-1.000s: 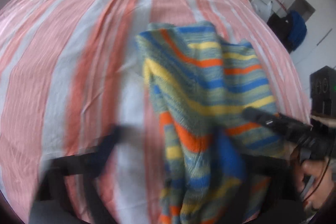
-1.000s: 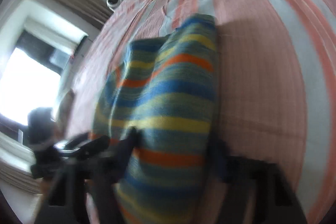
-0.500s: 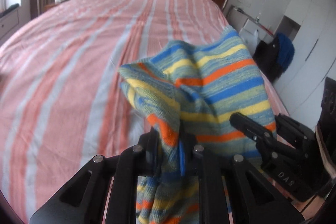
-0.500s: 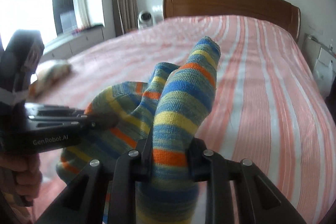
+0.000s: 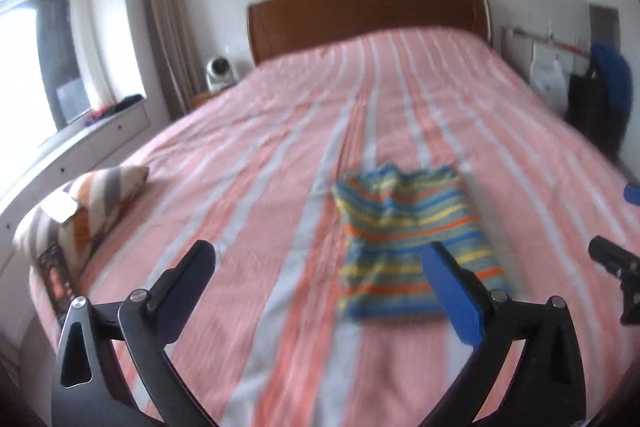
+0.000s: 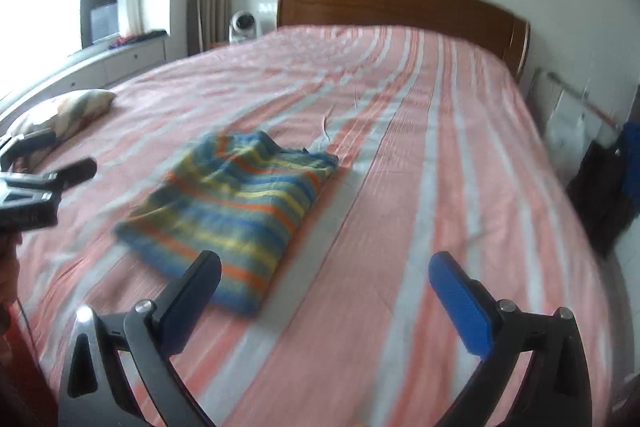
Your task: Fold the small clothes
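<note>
1 knit (image 5: 416, 243) lying folded flat on bed (image 5: 280, 155), striped blue/yellow/orange. 2 grippers, left (image 5: 320, 267) & right (image 6: 326, 277), both gaping wide, holding nothing. 1 pillow (image 5: 96, 195) sitting at 9 o'clock.

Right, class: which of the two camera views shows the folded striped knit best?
The right wrist view: the striped knit lies there whole on the bed, with its near folded edge unobstructed. In the left wrist view the same knit is more blurred, and that gripper's blue finger covers part of its near edge.
</note>
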### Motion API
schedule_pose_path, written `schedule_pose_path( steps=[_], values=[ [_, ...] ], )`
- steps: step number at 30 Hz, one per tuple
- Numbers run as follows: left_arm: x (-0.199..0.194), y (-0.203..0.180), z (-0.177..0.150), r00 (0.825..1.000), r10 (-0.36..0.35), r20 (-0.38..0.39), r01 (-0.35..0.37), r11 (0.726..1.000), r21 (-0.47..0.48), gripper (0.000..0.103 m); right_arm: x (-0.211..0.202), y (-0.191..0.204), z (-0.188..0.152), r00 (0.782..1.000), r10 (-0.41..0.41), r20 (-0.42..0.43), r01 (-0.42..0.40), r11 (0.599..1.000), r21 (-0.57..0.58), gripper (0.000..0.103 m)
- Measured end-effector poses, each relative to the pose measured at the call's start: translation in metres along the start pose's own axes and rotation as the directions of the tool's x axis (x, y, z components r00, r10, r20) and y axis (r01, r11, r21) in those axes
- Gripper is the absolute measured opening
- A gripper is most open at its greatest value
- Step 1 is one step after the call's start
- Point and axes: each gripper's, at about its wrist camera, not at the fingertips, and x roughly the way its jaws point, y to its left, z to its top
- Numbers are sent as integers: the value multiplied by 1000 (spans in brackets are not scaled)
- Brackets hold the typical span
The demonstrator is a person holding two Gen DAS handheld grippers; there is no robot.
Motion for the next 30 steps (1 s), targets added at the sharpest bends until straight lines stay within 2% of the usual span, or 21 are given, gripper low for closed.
schedule_pose_path(
  steps=[2,5,6,8,14,16,22,25,27,30],
  values=[
    [-14,-1,6,1000,10,-19,-10,1000,-24,103,-47,-5,-10,996,-26,89,24,999,22,102],
    [-48,-8,0,997,68,-25,-69,997,-44,103,-90,-15,-17,988,-17,154,5,997,74,103],
    [-55,-11,-1,996,84,-16,-85,996,-34,103,-98,-17,-21,989,2,145,-16,995,98,103],
    [-69,-14,-7,997,69,-18,-69,997,-23,103,-103,-20,-25,992,34,123,-50,990,135,103],
    [-85,-23,-21,994,2,-109,-5,1000,-28,103,-121,-15,-37,994,70,80,-82,984,160,103],
    [-88,-24,-23,992,10,-122,-15,999,-38,103,-125,-14,-37,994,77,75,-89,983,160,103],
    [-101,-32,-26,991,28,-134,-30,999,-16,103,-144,-11,-41,991,31,126,-51,986,158,103],
    [-105,-32,-27,991,-23,-133,19,999,-28,103,-149,-7,-44,994,6,110,-25,984,176,103],
    [-110,-31,-28,992,-35,-119,32,999,-30,103,-148,-5,-46,996,47,76,-59,984,167,103],
    [-112,-29,-31,994,5,-107,-7,1000,-13,103,-143,1,-42,991,133,-1,-132,983,124,103]
  ],
)
